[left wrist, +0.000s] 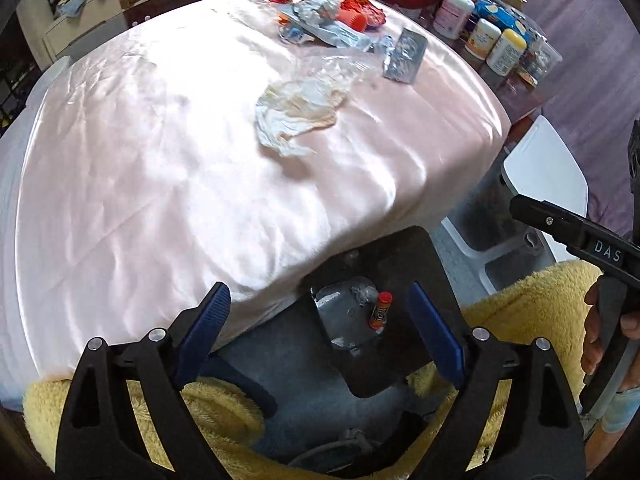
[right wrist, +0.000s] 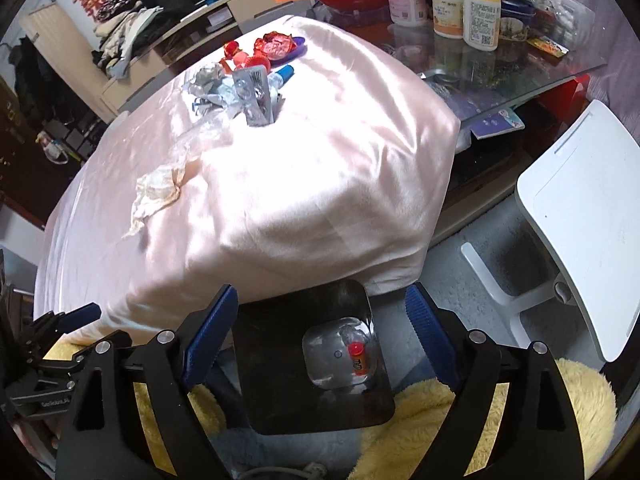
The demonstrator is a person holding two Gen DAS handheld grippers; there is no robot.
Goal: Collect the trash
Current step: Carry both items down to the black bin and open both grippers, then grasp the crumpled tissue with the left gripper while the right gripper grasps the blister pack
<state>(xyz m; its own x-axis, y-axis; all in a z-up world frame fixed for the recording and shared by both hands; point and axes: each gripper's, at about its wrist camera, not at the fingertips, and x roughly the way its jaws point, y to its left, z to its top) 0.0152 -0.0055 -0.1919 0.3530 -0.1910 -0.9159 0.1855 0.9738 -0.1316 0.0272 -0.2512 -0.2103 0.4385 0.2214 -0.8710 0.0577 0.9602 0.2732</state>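
Overhead, both grippers, left gripper [left wrist: 318, 334] and right gripper [right wrist: 322, 334], gape above pink cloth [left wrist: 160, 160] strewn with wrappers [left wrist: 320, 24].

Trash bin [right wrist: 280, 380] below table edge [right wrist: 400, 264]

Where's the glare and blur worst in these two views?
Left wrist view: the pink satin cloth blows out to white left of the crumpled tissue; strong fisheye bend at the edges; the far wrapper pile is soft. Right wrist view: blown highlights on the same cloth, reflections on the glass tabletop; the bin interior is dark.
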